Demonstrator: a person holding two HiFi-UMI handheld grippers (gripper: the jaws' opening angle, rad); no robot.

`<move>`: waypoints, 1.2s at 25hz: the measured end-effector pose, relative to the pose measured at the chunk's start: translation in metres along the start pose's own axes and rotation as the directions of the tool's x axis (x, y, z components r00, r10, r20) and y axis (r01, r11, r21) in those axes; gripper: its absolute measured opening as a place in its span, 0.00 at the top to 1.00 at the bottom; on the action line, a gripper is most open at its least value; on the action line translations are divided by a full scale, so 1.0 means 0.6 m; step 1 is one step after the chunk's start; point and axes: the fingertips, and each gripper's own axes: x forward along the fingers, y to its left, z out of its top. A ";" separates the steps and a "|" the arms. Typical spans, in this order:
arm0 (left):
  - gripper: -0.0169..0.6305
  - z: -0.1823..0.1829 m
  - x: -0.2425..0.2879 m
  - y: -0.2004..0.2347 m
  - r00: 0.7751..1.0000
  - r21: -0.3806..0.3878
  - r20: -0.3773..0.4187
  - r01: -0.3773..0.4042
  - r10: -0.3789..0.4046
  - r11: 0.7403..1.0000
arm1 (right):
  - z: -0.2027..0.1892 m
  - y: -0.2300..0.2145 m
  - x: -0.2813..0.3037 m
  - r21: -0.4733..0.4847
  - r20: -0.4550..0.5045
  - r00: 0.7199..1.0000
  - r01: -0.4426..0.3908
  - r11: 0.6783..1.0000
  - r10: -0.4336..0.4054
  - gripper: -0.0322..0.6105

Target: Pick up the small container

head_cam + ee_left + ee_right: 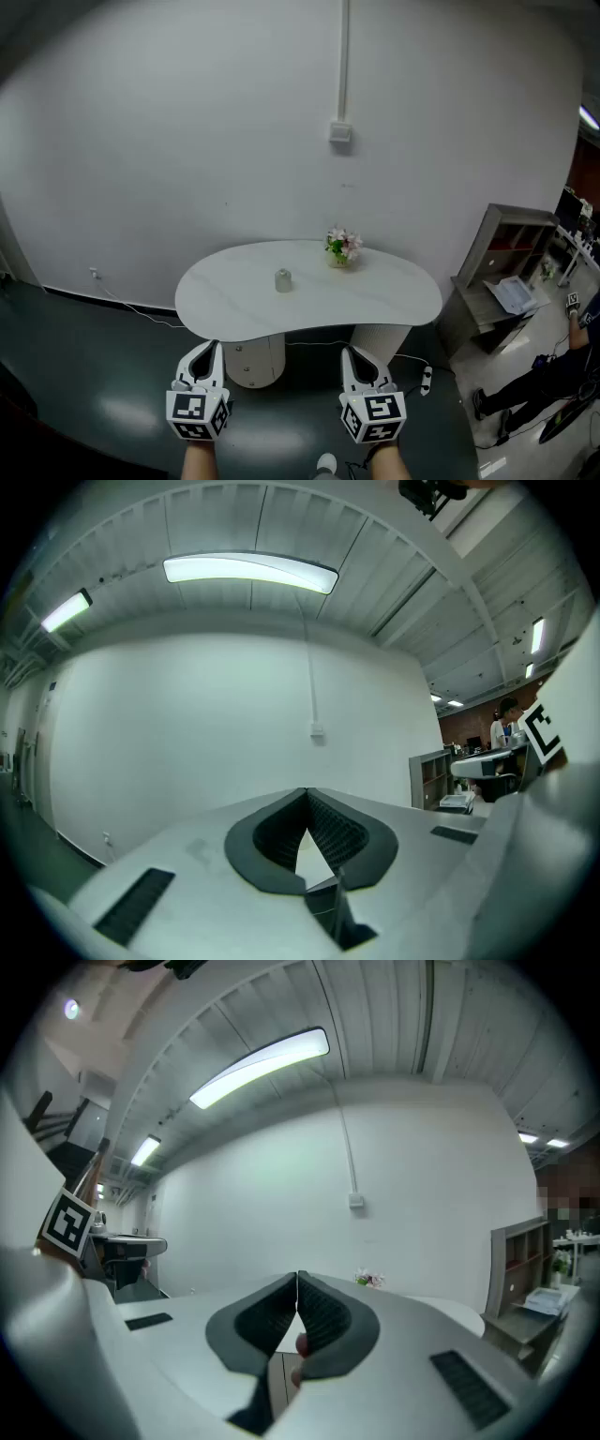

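A small pale container (pixel 283 279) stands upright near the middle of the white kidney-shaped table (pixel 394 305). Both grippers are held level well short of the table's near edge, over the dark floor. My left gripper (pixel 212 350) is shut with nothing in it; in the left gripper view its tips (pixel 306 792) meet against the white wall. My right gripper (pixel 348 353) is also shut and empty, its tips (pixel 297 1276) touching. The container is hidden behind the jaws in both gripper views.
A small pot of flowers (pixel 341 247) sits at the table's far edge, near the white wall. The flowers (pixel 368 1280) also show in the right gripper view. A grey shelf unit (pixel 503 272) with papers stands at the right, and a person (pixel 553 370) beyond it. A cable runs along the floor.
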 end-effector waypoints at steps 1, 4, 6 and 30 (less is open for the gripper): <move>0.96 0.000 0.005 0.000 1.000 0.001 -0.002 -0.001 0.001 1.000 | 0.000 -0.002 0.005 0.001 0.000 1.000 -0.002 1.000 0.002 0.85; 0.96 -0.007 0.016 -0.001 1.000 0.009 -0.010 0.001 -0.001 1.000 | -0.001 -0.008 0.016 -0.003 0.000 1.000 -0.003 1.000 0.003 0.85; 0.96 -0.013 0.018 -0.003 1.000 0.012 -0.015 0.003 -0.003 1.000 | -0.004 -0.008 0.019 0.000 0.000 1.000 -0.006 1.000 0.006 0.85; 0.96 -0.023 0.193 -0.061 0.999 -0.005 -0.045 -0.024 0.024 1.000 | -0.019 -0.152 0.144 0.061 0.007 1.000 -0.023 0.998 0.023 0.84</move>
